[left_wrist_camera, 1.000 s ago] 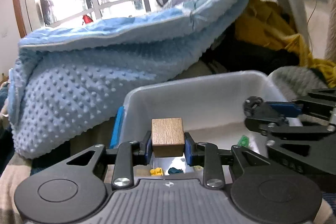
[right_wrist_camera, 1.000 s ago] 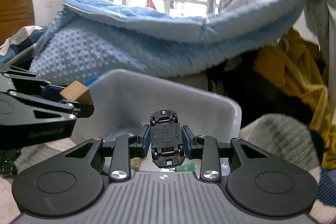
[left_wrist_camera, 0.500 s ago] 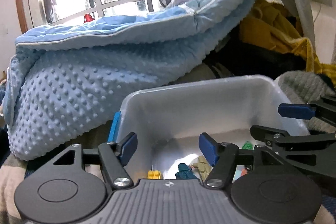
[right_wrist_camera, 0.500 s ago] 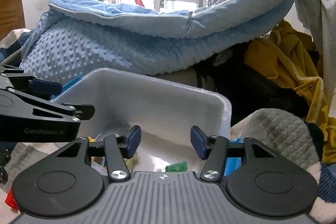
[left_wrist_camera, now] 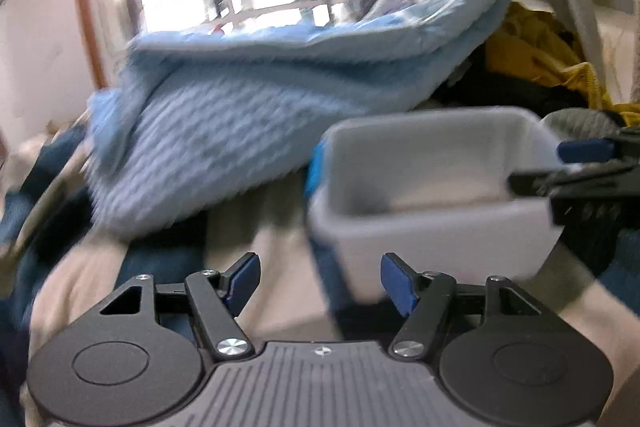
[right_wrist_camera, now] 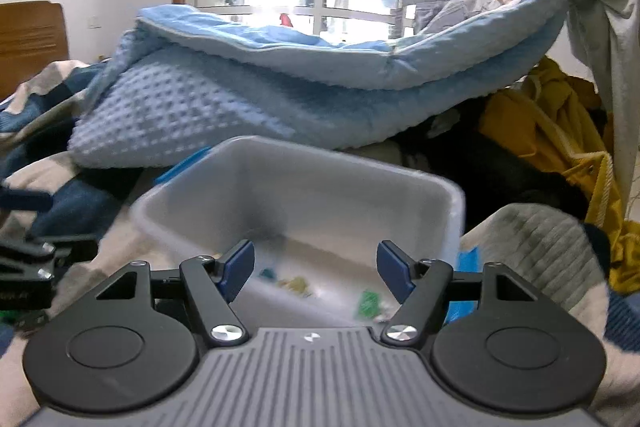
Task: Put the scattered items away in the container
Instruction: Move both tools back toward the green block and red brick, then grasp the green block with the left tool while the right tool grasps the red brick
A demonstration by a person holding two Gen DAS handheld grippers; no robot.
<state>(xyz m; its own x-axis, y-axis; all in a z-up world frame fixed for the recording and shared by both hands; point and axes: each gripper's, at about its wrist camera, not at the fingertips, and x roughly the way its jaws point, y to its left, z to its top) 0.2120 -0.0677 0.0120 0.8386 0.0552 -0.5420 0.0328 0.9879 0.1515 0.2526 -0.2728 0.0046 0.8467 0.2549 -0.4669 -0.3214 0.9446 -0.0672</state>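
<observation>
Left gripper (left_wrist_camera: 320,281): jaws apart, just been opening, nothing between (view blurred). Right gripper (right_wrist_camera: 316,273): jaws apart, just been opening, nothing between. White bin (right_wrist_camera: 400,183) on bedding, below blue blanket (right_wrist_camera: 224,107). Small toys (right_wrist_camera: 368,301) on bin floor.

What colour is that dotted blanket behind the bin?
Light blue blanket, clearest in the right wrist view.
</observation>
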